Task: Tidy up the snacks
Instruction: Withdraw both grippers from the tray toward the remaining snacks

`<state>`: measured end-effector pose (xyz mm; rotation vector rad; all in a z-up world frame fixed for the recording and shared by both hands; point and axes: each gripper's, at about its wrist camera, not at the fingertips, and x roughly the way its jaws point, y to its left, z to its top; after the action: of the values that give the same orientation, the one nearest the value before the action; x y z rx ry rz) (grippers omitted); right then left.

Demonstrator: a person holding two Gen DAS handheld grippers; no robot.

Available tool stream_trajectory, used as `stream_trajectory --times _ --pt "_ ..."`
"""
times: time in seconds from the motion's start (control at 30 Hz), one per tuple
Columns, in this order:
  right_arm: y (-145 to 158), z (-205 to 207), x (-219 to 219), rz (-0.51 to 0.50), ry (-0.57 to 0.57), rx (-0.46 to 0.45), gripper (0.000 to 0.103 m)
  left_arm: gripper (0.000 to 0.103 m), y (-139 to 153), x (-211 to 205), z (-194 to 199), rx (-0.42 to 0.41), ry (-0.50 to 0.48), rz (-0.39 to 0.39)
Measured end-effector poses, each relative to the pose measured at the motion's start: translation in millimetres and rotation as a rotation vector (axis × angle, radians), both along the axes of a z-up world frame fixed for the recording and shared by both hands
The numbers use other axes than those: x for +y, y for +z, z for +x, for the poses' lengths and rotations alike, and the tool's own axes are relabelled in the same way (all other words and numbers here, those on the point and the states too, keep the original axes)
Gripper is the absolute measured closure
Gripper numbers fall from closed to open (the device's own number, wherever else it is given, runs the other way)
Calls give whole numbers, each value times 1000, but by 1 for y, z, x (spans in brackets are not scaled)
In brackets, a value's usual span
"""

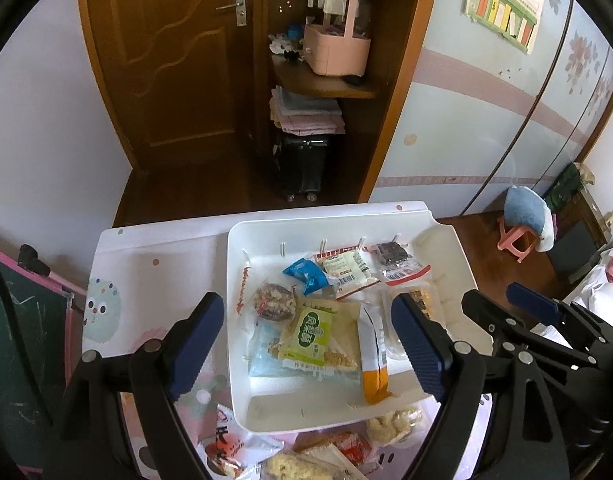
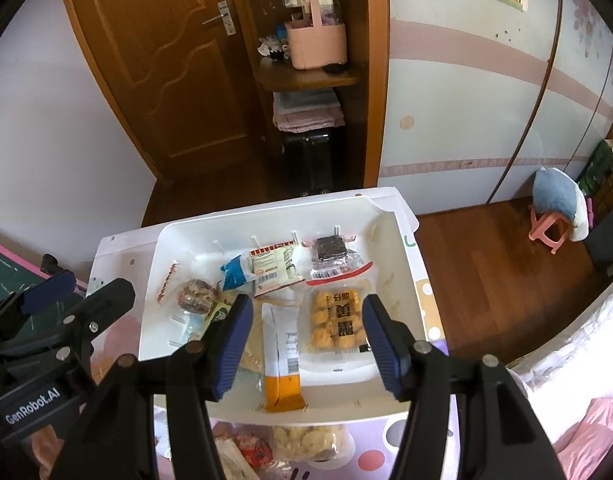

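Both grippers hang over the white tray (image 1: 462, 264), and both are empty. The left gripper (image 1: 306, 344) has its fingers spread wide with nothing between the pads; the right gripper (image 2: 306, 344) stands half open, also holding nothing.

What's left to sort sits on the desk (image 1: 154, 256), just on the near side of the tray's front wall: a pale puffed snack (image 1: 394, 424), a red packet (image 1: 350, 448) beside it, and a red-and-white packet (image 1: 230, 444) off to the left. All of these lie below and behind the fingertips, so the coming move looks like a pull back and a drop.

The puffed snack (image 2: 306, 440) lies almost dead centre under the right gripper, its long side running crosswise, from finger to finger. The right hand looks nearer to it; the left is better placed for the red-and-white packet.
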<state>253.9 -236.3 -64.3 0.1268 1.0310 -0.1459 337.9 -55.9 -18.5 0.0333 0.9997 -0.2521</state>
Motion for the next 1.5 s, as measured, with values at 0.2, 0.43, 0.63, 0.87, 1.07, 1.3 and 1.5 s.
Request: stream_trajectory --times 0.2,0.43,0.63,0.87,1.07,1.3,1.5 --pt "19 -24 6 -5 14 -30 45 18 19 6 -31 -30 11 -7" --pt "42 -62 14 -7 32 -68 42 17 46 16 -77 -74 29 -21" --pt "63 -98 27 -13 59 -98 42 15 65 28 -122 -111 41 -32" --pt "79 -141 48 -17 112 -121 41 13 81 49 -179 -155 61 -32" --pt "80 -173 65 -19 160 -121 40 13 86 69 -215 -168 81 -24" --pt "72 -195 86 -39 227 -116 40 12 90 99 -245 -197 95 4" --pt "53 -195 101 -17 298 -86 40 11 78 125 -249 -188 97 20"
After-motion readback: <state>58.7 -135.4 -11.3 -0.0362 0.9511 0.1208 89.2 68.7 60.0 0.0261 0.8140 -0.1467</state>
